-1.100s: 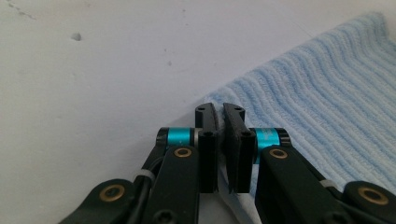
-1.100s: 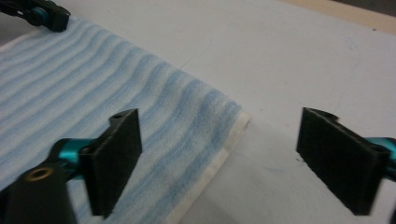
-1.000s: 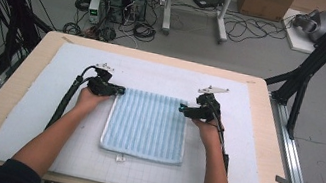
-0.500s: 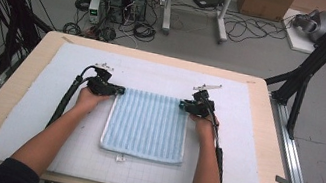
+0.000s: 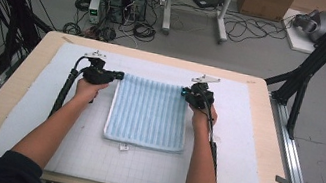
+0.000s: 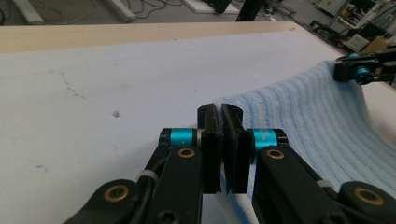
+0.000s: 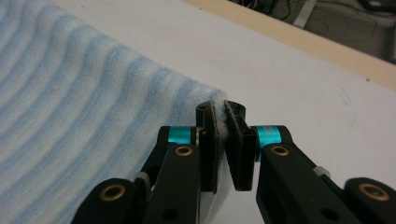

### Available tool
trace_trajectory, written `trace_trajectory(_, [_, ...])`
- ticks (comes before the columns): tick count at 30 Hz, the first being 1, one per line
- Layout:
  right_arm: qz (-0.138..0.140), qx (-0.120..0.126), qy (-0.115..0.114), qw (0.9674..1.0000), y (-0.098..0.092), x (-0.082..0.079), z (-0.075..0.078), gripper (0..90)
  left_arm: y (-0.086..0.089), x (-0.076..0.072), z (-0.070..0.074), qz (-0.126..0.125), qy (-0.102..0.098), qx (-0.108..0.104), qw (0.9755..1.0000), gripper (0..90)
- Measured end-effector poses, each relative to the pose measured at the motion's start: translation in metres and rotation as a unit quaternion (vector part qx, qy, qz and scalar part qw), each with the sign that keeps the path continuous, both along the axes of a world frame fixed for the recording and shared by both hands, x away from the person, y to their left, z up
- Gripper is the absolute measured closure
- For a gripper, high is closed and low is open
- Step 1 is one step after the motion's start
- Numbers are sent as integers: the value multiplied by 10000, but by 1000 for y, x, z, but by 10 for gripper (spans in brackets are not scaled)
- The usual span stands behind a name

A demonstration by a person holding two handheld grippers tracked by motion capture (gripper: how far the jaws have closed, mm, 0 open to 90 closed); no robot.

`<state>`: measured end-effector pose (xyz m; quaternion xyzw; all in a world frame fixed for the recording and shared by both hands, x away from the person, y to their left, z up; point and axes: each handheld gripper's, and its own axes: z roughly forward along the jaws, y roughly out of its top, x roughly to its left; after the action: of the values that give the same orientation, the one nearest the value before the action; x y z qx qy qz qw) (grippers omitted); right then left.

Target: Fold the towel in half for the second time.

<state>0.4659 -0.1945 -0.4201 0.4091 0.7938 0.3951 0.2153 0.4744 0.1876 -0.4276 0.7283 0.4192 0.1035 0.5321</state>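
White mat [image 5: 242, 151], one blue towel [image 5: 149, 114], two pinching grippers: left gripper [image 5: 115, 75], right gripper [image 5: 185, 93].

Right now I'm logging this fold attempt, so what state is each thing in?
Towel: spread on the mat, far corners pinched and slightly raised.
Left hand-held gripper: shut on the towel's corner.
Right hand-held gripper: shut on the towel's other far corner.
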Motion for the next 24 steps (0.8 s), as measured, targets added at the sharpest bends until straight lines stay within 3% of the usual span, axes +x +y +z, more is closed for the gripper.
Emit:
trace_trajectory(6, [102,222,118,9996,-3,-6,7,828,3,-10,0,-131,59,15,9999,861])
trace_trajectory(9, [136,481,300,9983,-7,-10,8,827,4,-14,1,-209,238,44,9995,861])
trace_trajectory(12, [169,515,272,9982,-9,-18,8,828,1,-23,4,-262,67,13,9996,861])
trace_trajectory(17, [249,528,176,9981,-13,-33,11,828,-1,-37,8,-419,32,80,9991,861])
trace_trajectory(20, [325,444,129,9984,-13,-43,13,828,0,-46,12,-436,-150,11,9989,861])
trace_trajectory(24, [381,492,17,9981,-17,-56,15,828,1,-61,11,-523,-202,27,9984,861])
